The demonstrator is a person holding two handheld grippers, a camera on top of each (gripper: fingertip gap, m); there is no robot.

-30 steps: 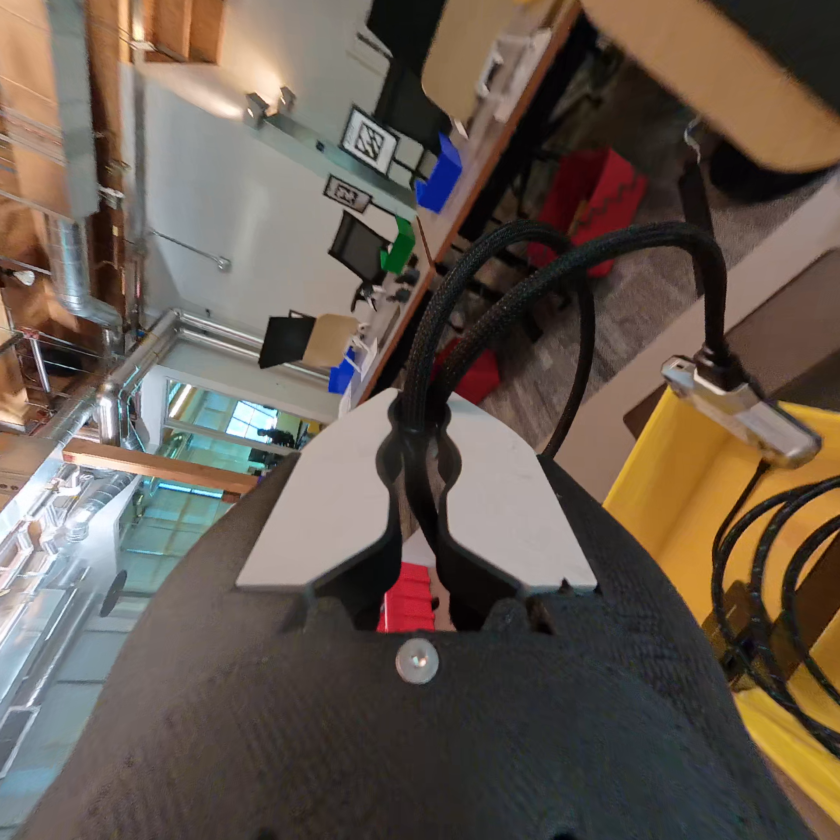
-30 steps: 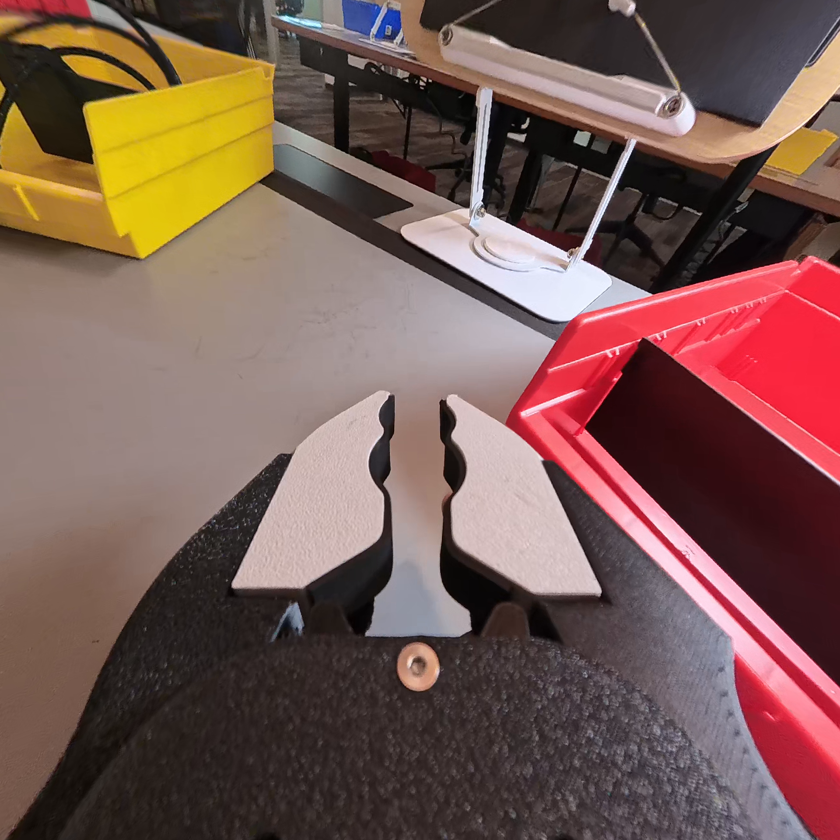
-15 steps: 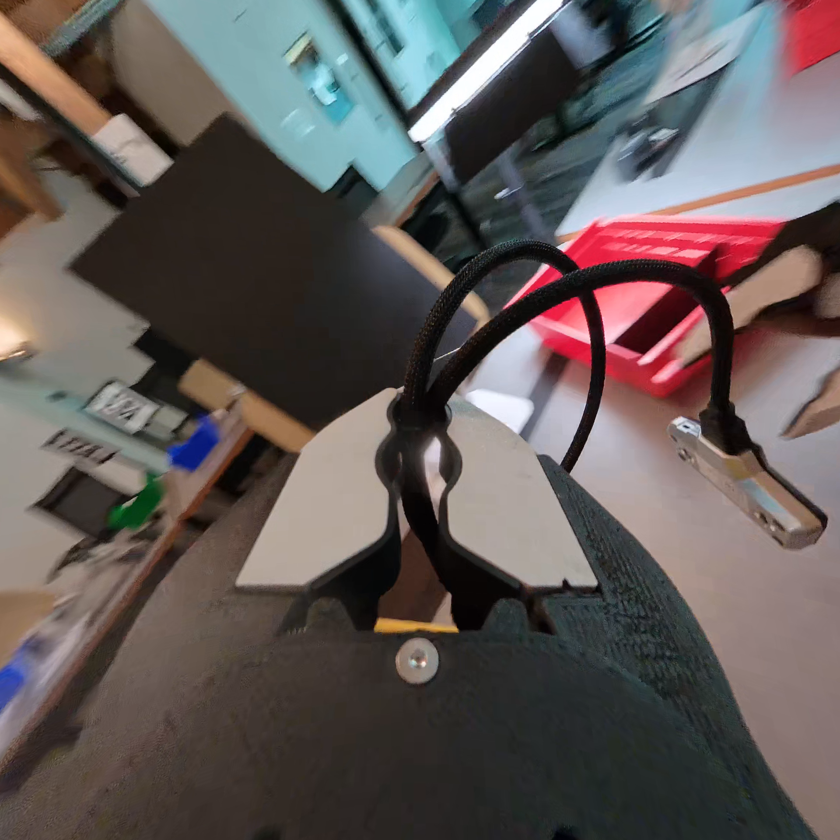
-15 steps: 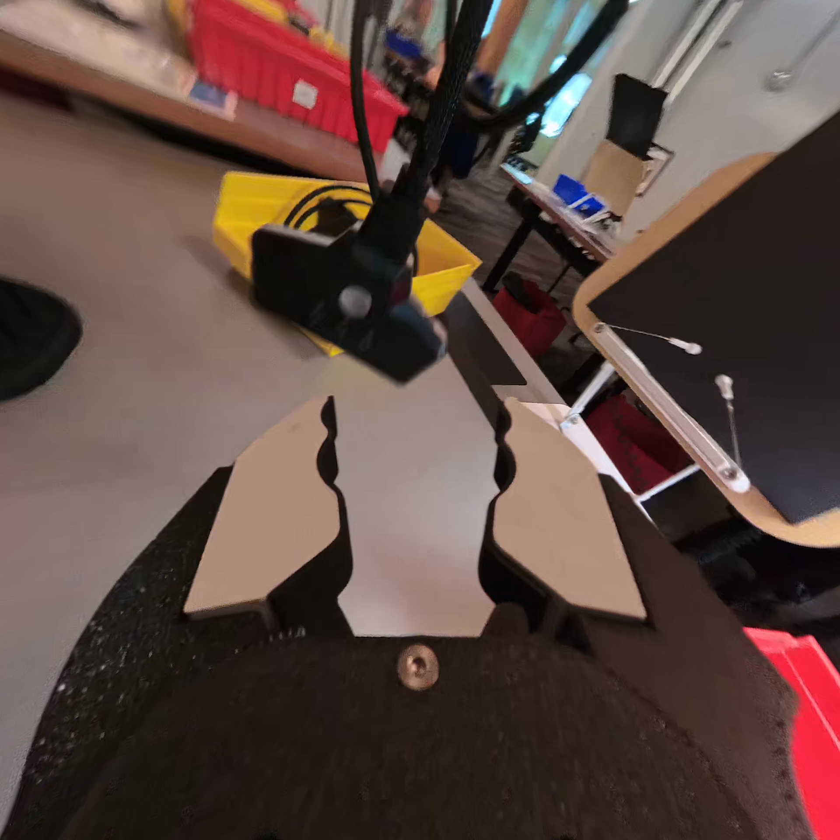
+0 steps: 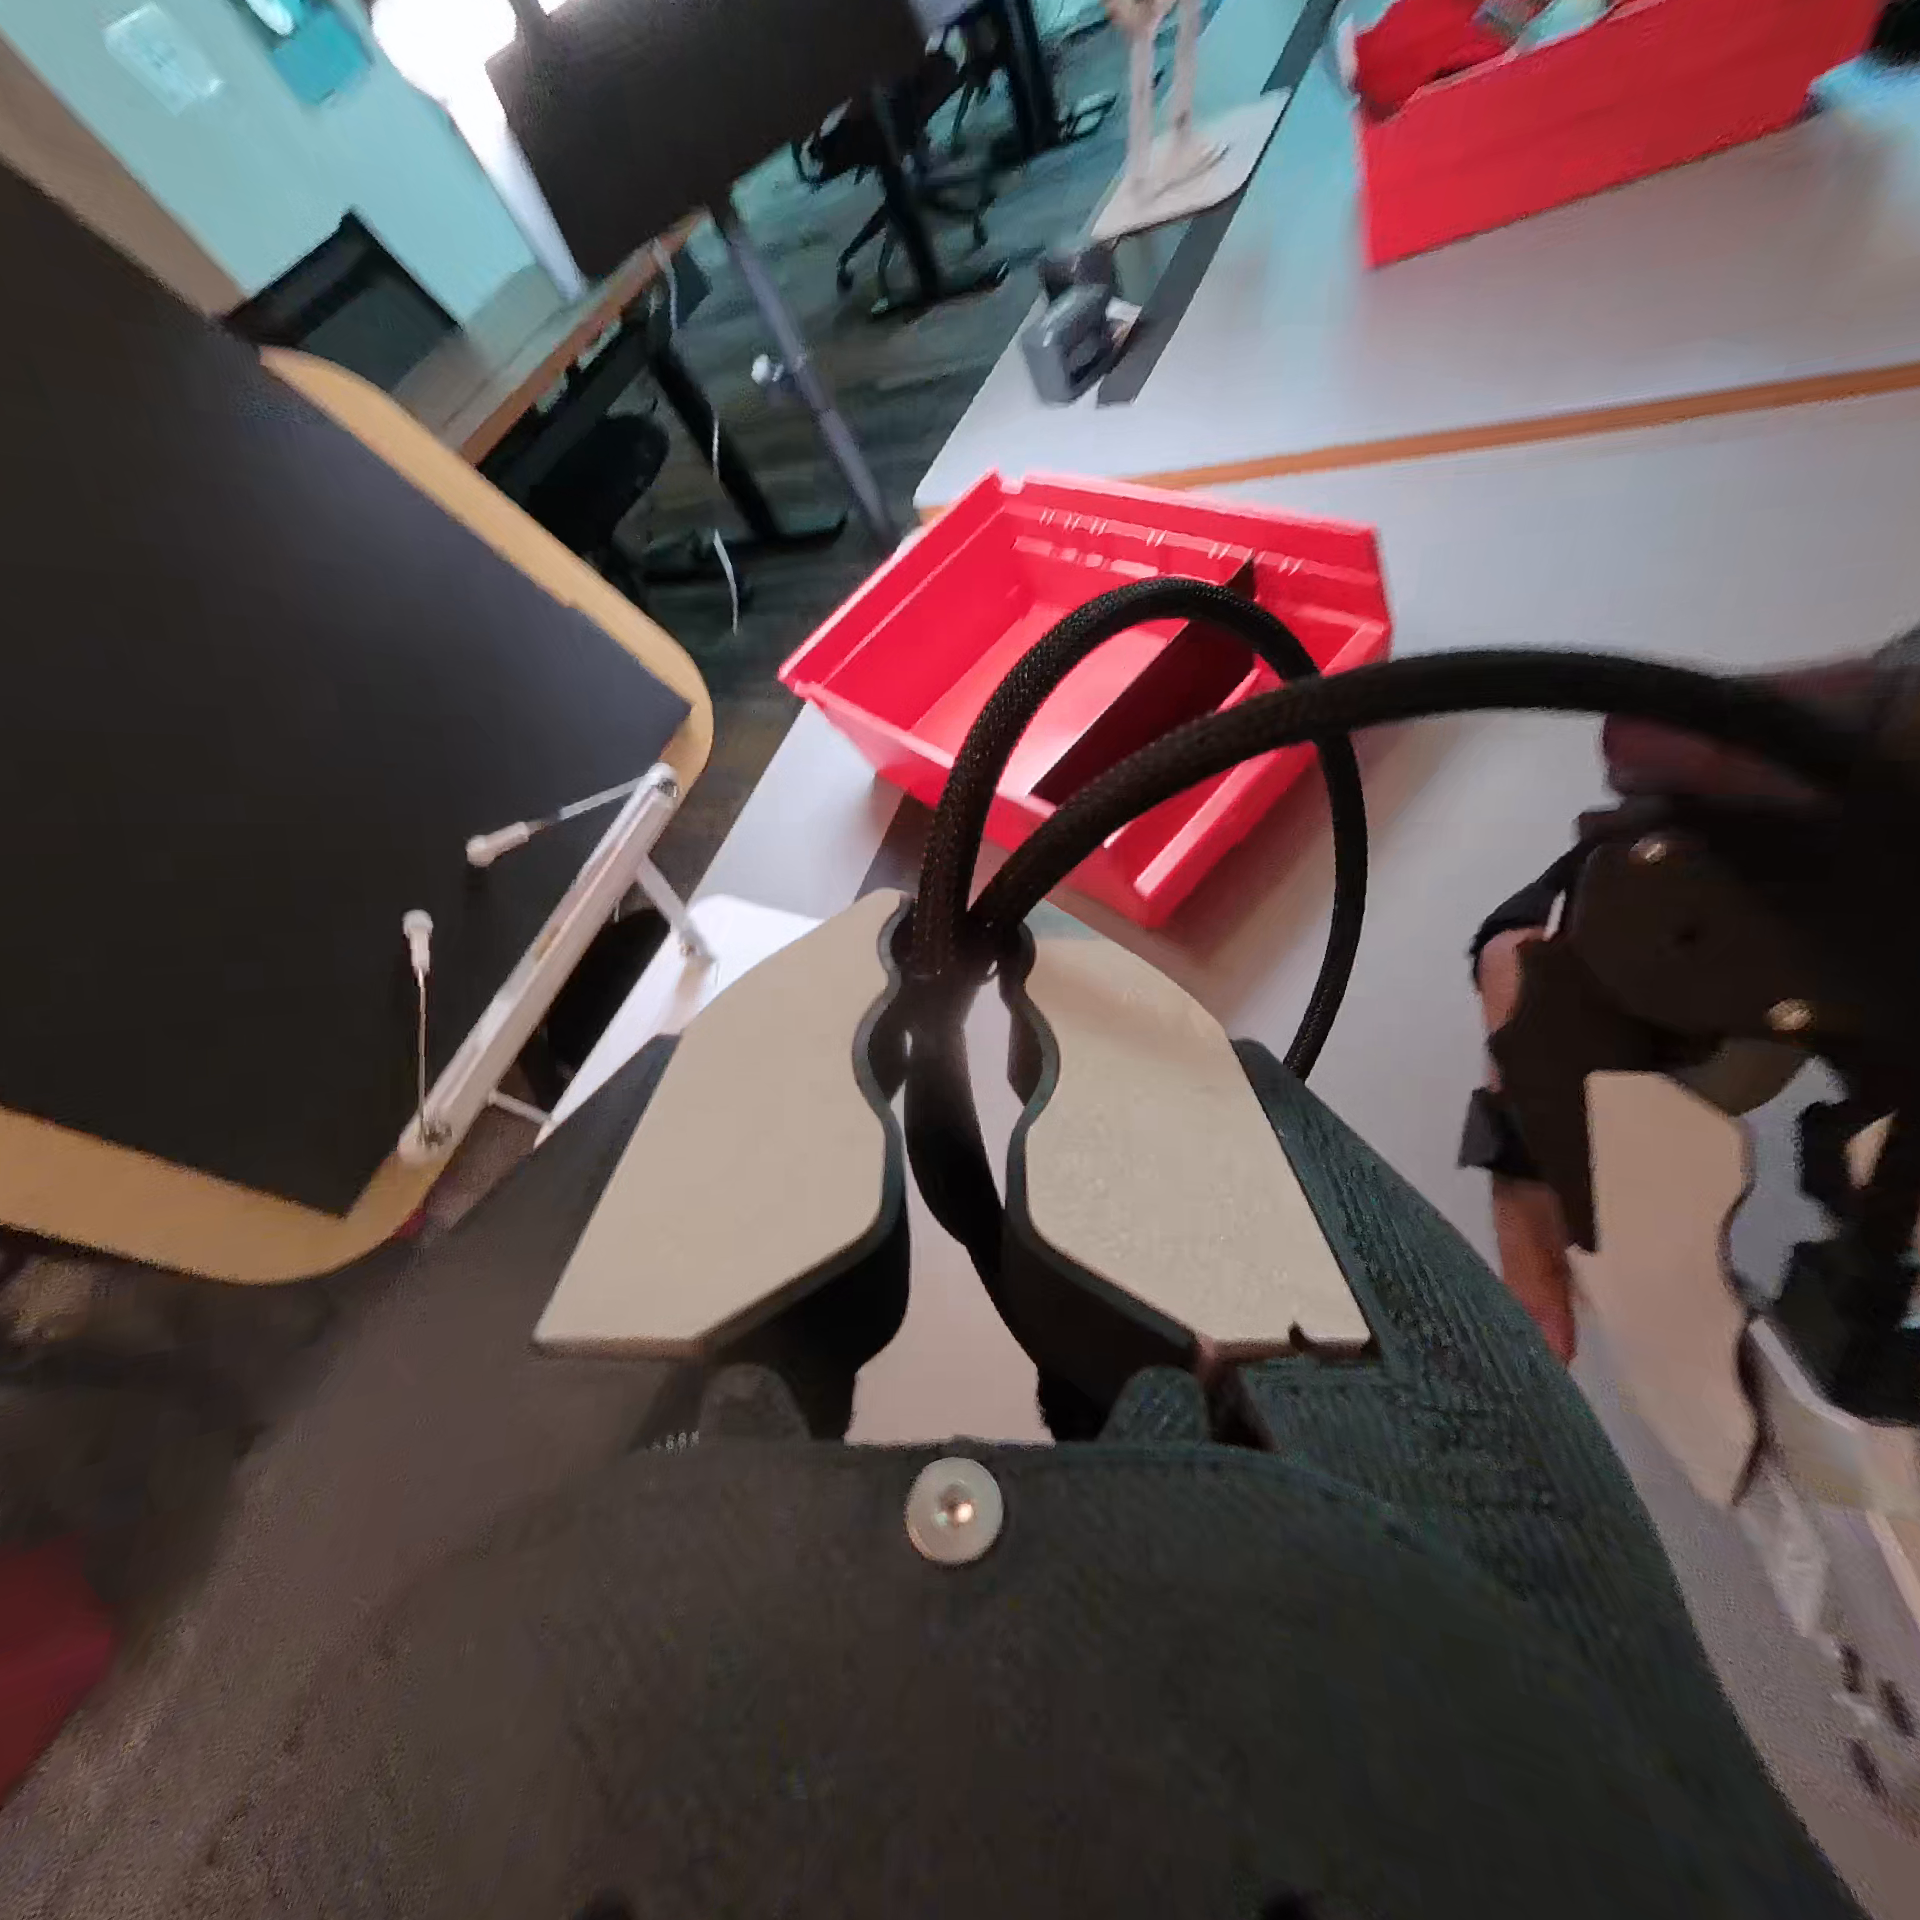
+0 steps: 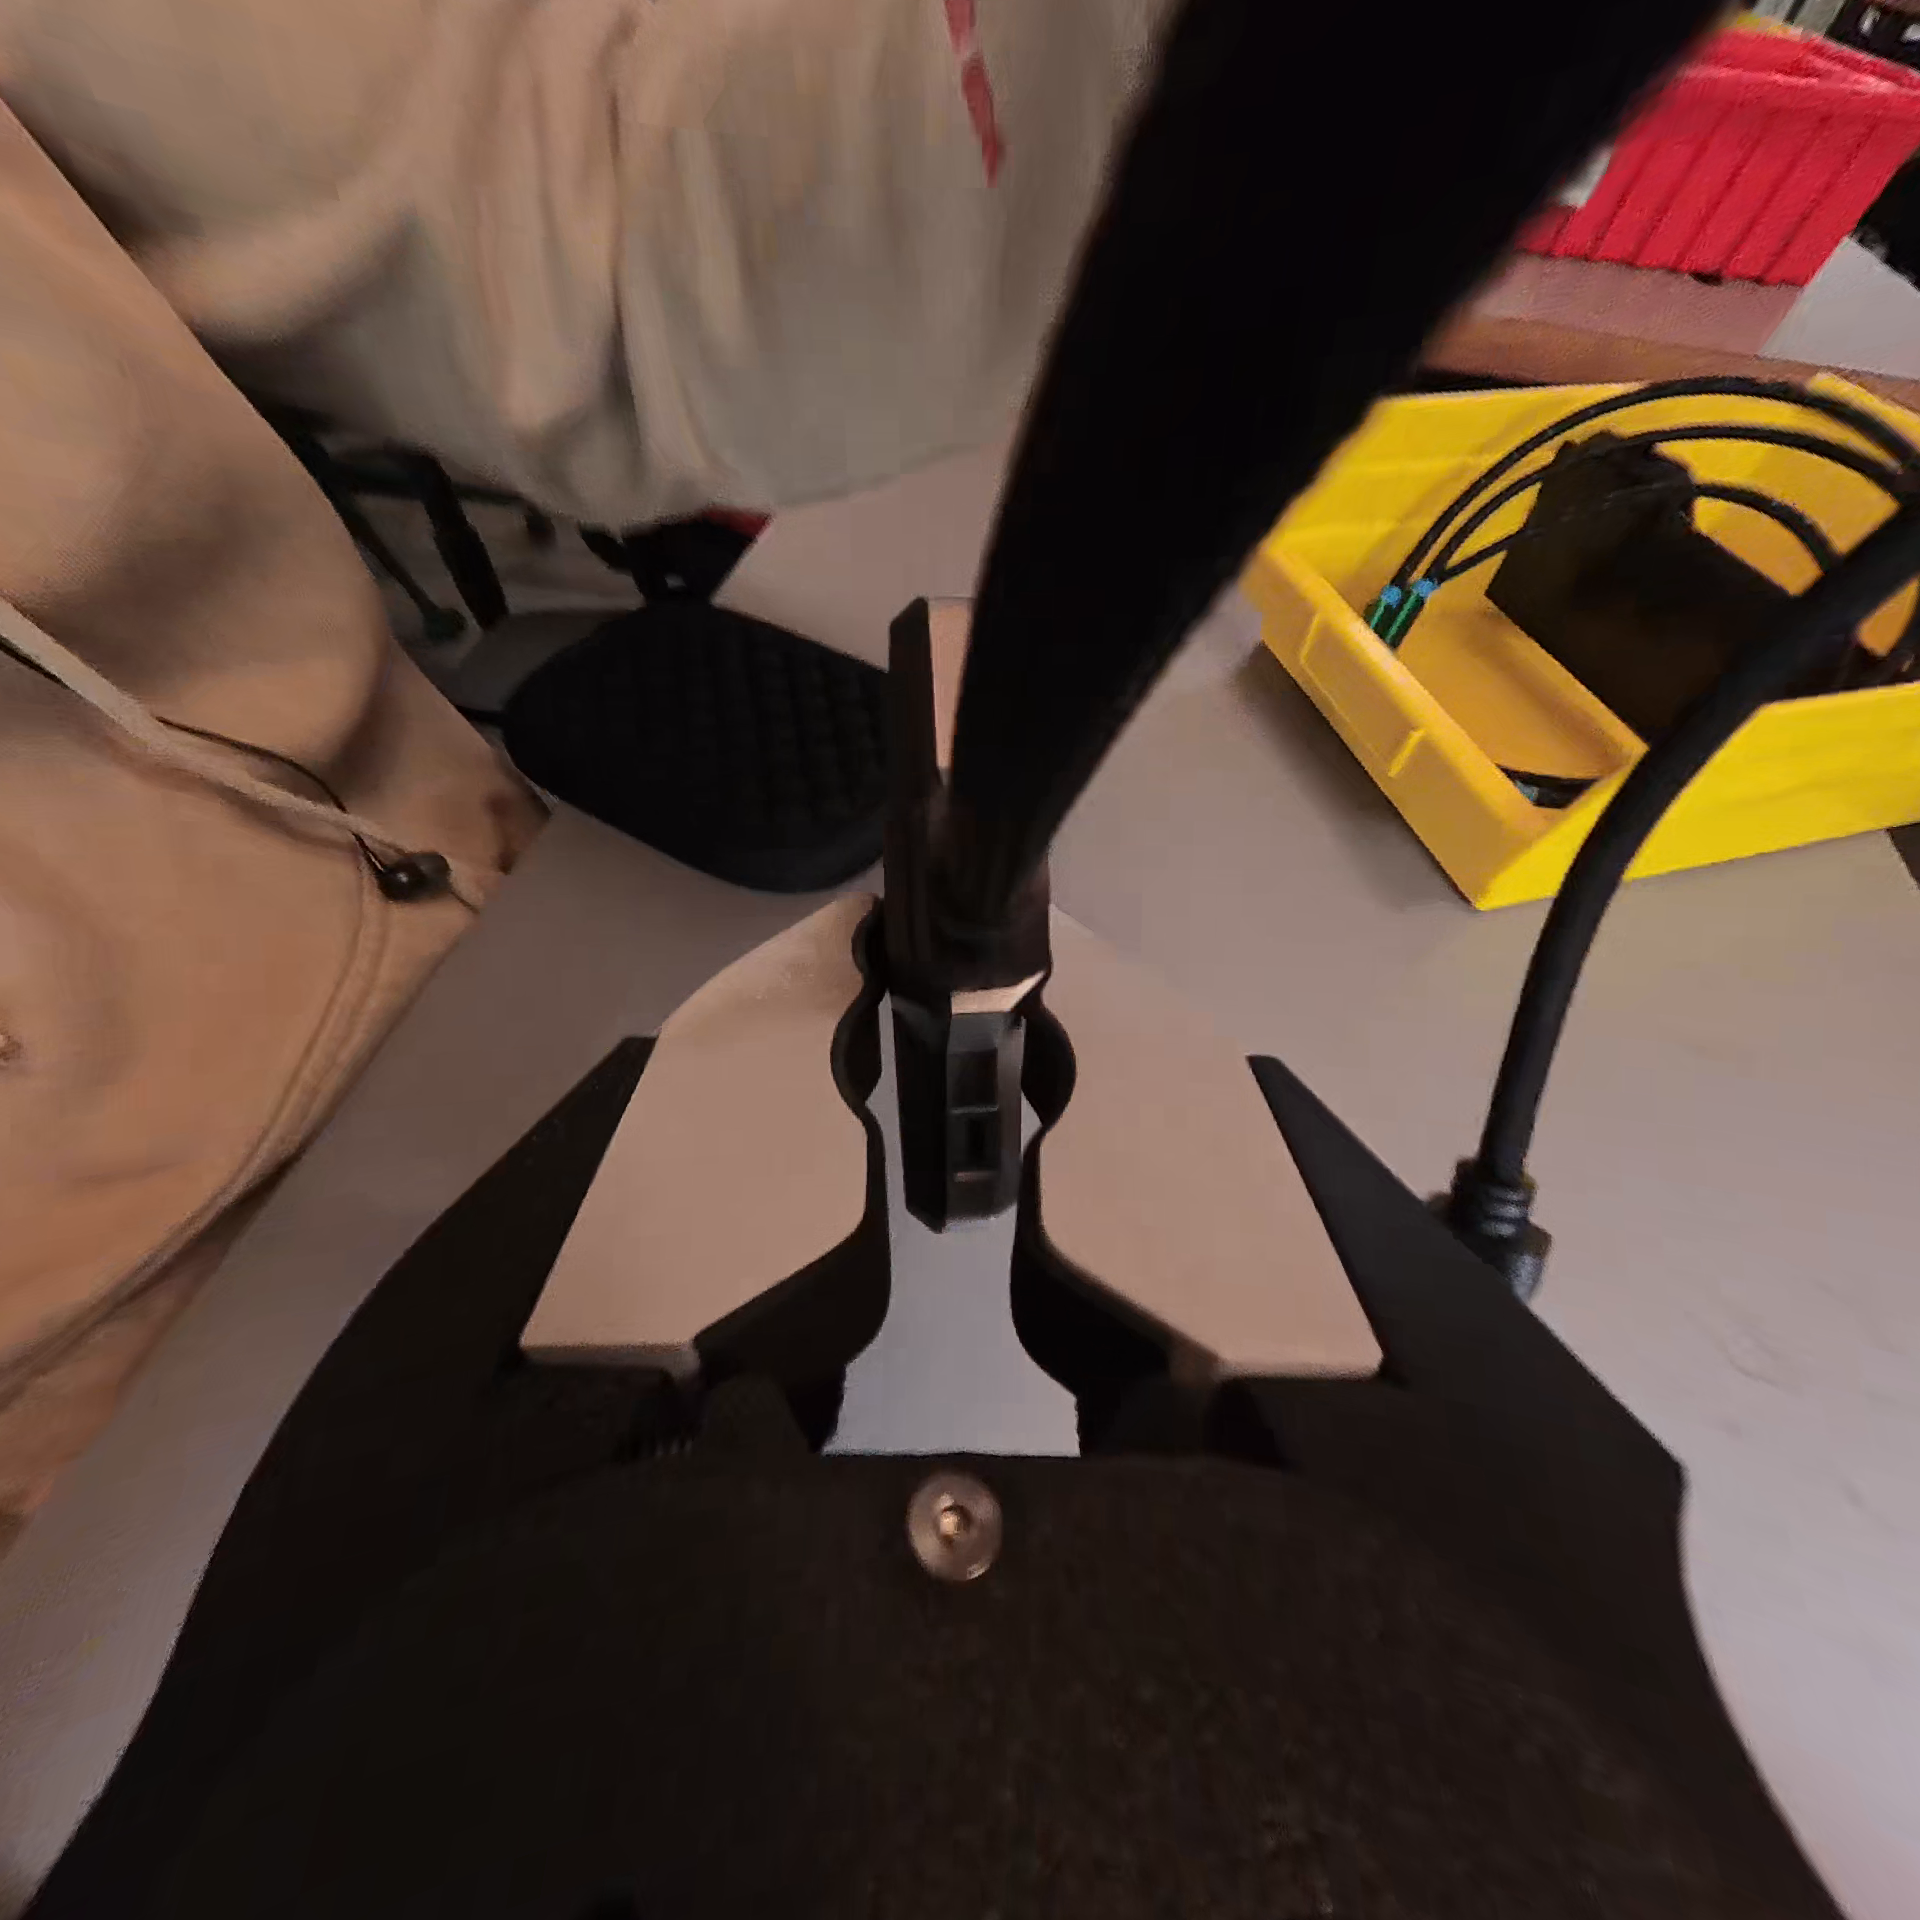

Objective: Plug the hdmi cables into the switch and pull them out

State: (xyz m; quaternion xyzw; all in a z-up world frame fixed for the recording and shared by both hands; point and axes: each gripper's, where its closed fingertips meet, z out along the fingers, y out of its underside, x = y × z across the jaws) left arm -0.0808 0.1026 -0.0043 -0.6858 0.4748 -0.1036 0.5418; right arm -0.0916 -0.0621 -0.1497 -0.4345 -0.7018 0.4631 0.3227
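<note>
My left gripper (image 5: pixel 954 951) is shut on two strands of black braided HDMI cable (image 5: pixel 1039 748), held above the grey table (image 5: pixel 1558 540). One strand loops right and down; the other arcs right to my right gripper (image 5: pixel 1704 1143), which is blurred there. In the right wrist view my right gripper (image 6: pixel 954 935) is shut on the small black switch (image 6: pixel 966 1122), its slotted edge facing the camera. A thick black cable (image 6: pixel 1195 364) rises from the switch. Another cable end with a black plug boot (image 6: pixel 1501 1226) hangs at the right, free of the switch.
A red bin (image 5: pixel 1049 634) with a black divider sits on the table ahead of my left gripper. A yellow bin (image 6: pixel 1455 748) holding cables and a black box stands at the right. A person in a beige top (image 6: pixel 208 831) stands close on the left, beside a black textured oval object (image 6: pixel 707 748). The gap from one gripper's tips to the other's is roughly 20 centimetres.
My right gripper was open under the hanging switch and has now closed on it. My left gripper has swung round with the cables and now faces the red bin.
</note>
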